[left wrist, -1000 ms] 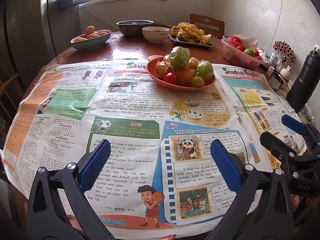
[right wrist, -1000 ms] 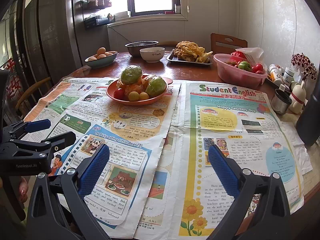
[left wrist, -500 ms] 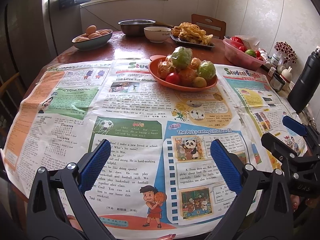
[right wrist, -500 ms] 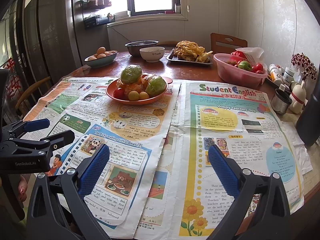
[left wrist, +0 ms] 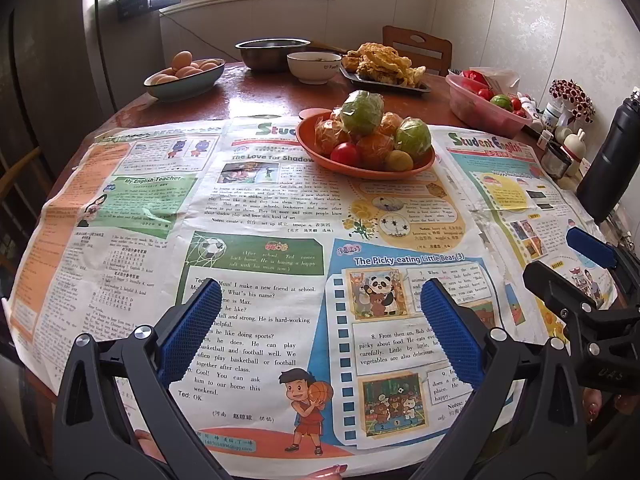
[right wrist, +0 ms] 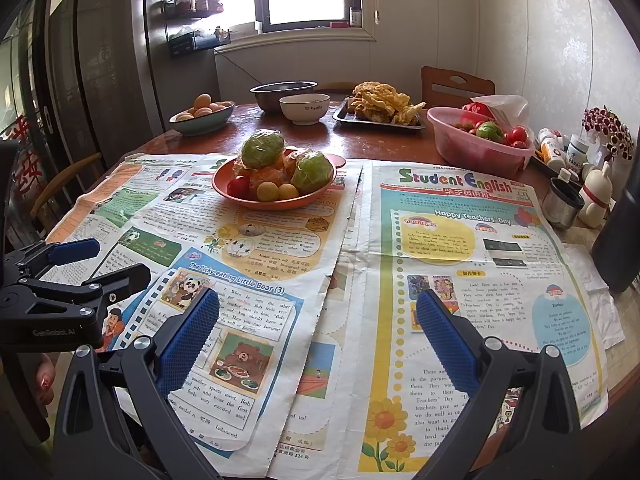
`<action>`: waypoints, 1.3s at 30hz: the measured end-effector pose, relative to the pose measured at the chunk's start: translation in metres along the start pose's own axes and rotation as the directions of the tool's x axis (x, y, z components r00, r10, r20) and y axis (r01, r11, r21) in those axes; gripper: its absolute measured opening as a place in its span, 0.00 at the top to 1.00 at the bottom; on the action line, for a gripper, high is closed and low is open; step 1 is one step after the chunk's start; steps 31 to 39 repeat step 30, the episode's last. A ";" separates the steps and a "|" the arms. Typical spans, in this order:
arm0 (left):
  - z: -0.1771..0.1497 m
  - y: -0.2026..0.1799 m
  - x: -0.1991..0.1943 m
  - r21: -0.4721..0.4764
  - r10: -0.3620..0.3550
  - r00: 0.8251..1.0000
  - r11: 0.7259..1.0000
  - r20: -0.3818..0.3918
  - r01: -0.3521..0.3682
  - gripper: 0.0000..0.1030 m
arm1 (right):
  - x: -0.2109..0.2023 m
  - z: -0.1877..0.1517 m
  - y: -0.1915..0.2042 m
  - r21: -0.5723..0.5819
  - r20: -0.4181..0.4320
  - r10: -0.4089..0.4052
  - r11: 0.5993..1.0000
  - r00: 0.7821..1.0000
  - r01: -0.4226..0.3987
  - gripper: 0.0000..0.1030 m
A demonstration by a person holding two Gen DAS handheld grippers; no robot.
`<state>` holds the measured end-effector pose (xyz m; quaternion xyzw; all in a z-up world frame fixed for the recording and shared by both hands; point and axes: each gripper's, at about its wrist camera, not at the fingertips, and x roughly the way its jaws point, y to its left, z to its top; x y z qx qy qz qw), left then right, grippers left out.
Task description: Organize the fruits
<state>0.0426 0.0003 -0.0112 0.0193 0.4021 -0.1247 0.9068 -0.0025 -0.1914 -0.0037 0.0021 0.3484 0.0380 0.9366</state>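
Note:
An orange plate (left wrist: 320,156) (right wrist: 224,190) heaped with fruit sits on newspapers mid-table: two wrapped green fruits (left wrist: 362,112) (right wrist: 262,148), wrapped oranges (left wrist: 374,146), a red tomato (left wrist: 345,154) (right wrist: 238,186) and small yellow fruits (left wrist: 398,160) (right wrist: 267,191). My left gripper (left wrist: 320,320) is open and empty above the near newspaper, well short of the plate. My right gripper (right wrist: 318,328) is open and empty, to the right of the left one. Each gripper shows at the edge of the other's view.
A pink tub (right wrist: 476,152) of tomatoes and a green fruit stands at back right. A bowl of eggs (left wrist: 184,78), a steel bowl (left wrist: 272,52), a white bowl (left wrist: 314,66) and a tray of fried food (left wrist: 384,68) line the back. Bottles and a dark flask (left wrist: 608,164) crowd the right edge.
The left gripper's view has shifted slightly, bringing the plate a little nearer and to the right. The right gripper has barely moved. Both stay open.

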 end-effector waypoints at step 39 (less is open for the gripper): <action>0.011 0.015 0.011 -0.027 0.083 0.996 0.996 -0.016 -0.084 0.09 | 0.008 0.002 -0.007 0.000 -0.016 -0.017 1.000 1.000 0.017 0.04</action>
